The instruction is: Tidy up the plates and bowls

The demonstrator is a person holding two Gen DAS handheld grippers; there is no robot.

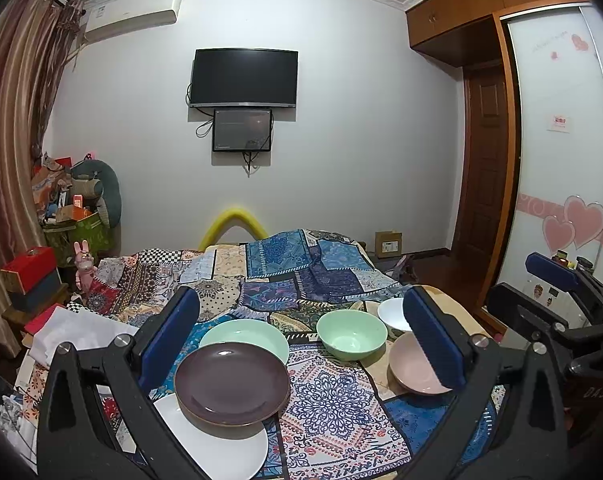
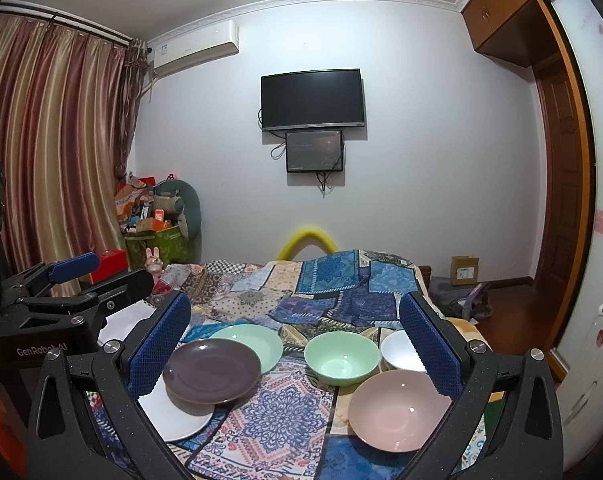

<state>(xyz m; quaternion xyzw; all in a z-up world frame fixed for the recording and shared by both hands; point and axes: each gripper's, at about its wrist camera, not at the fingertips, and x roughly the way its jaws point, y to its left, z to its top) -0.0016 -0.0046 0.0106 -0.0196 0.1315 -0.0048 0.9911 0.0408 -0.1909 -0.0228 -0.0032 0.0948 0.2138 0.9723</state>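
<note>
While both grippers, left (image 1: 301, 344) and right (image 2: 295, 344), gape empty, plates (image 2: 211, 370) and bowls (image 2: 341, 358) crowd the quilt's (image 2: 285, 408) near edge.

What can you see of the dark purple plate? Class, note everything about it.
The dark purple plate is round, shallow and glossy, apparently glazed ceramic, with a brownish rim. It is empty and lies slightly tilted, resting partly on a white plate, and overlaps the edge of a green plate behind it. It lies on the patterned cloth, left of the bowls. Neither gripper touches it.

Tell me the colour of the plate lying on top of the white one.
Dark purple plate, clearest in the right wrist view.
</note>
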